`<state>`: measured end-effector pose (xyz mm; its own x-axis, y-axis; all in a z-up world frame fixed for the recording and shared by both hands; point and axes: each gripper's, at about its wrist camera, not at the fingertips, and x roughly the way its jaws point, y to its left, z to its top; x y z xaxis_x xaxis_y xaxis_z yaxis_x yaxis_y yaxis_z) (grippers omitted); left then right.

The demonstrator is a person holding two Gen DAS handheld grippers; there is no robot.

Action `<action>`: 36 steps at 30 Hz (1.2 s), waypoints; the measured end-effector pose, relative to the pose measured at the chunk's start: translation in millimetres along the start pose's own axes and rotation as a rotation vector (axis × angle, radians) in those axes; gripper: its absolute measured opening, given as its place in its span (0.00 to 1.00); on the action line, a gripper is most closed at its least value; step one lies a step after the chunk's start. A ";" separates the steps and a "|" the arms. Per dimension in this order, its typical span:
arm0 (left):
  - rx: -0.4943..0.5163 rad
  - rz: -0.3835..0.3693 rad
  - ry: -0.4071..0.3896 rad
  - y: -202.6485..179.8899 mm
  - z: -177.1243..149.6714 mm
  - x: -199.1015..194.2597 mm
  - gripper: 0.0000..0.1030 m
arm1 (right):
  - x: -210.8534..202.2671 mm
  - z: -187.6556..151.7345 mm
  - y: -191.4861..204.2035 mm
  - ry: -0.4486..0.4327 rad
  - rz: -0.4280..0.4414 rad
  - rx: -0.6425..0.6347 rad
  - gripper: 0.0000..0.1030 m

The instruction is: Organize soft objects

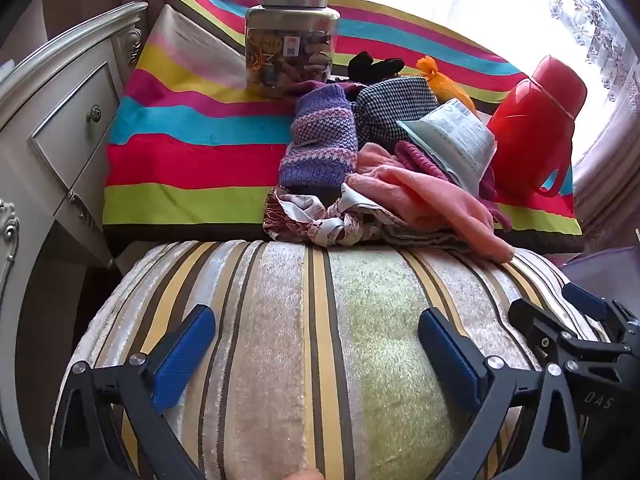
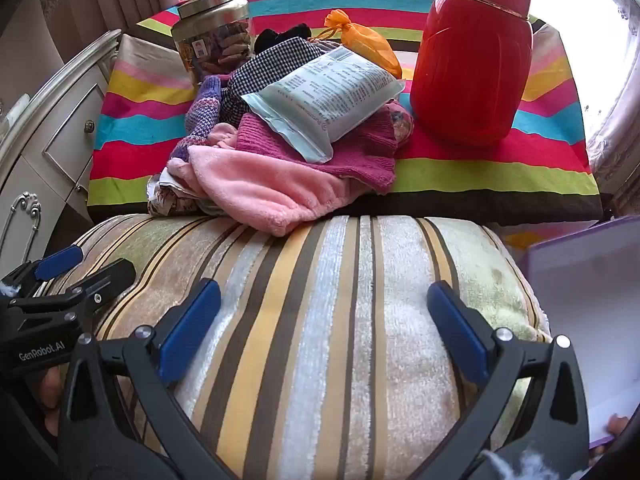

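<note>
A heap of soft things lies on a rainbow-striped cloth (image 1: 188, 128): a purple knit piece (image 1: 320, 140), a houndstooth cloth (image 1: 392, 112), a pink fleece (image 1: 432, 200), a magenta knit (image 2: 360, 148), a patterned fabric (image 1: 312, 220) and an orange mesh pouch (image 2: 360, 40). A pale plastic packet (image 2: 328, 96) rests on top of the heap. My left gripper (image 1: 316, 340) hangs open over a striped cushion (image 1: 320, 340), short of the heap, nothing between its fingers. My right gripper (image 2: 324, 320) is open too, over the same cushion (image 2: 340, 320), with the pink fleece (image 2: 260, 188) just ahead.
A jar (image 1: 292, 40) with a metal lid stands behind the heap on the left, a red flask (image 1: 536, 128) on the right. A cream drawer cabinet (image 1: 64, 120) flanks the left side. A purple-edged box (image 2: 588, 312) sits at the right of the cushion. Bright window and curtains behind.
</note>
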<state>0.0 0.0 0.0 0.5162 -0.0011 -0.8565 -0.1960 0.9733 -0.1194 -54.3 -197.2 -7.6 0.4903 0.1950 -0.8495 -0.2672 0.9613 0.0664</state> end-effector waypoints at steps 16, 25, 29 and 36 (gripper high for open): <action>0.000 0.001 -0.004 -0.4 0.1 0.0 1.00 | -0.1 -0.1 -0.3 -0.007 -0.001 -0.001 1.00; -0.001 0.001 0.001 -0.5 0.8 0.3 1.00 | -0.4 -0.5 -0.4 -0.006 -0.001 -0.002 1.00; -0.008 -0.007 0.007 3.4 2.1 1.2 1.00 | -0.7 -0.7 -0.6 -0.006 -0.001 -0.001 1.00; -0.010 -0.001 0.003 1.5 1.0 2.4 1.00 | -0.8 -0.9 1.1 -0.015 0.001 0.001 1.00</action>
<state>1.8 1.7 -1.8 0.5138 -0.0024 -0.8579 -0.2039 0.9710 -0.1248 -55.7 -196.5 -7.3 0.5022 0.1985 -0.8417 -0.2670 0.9613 0.0675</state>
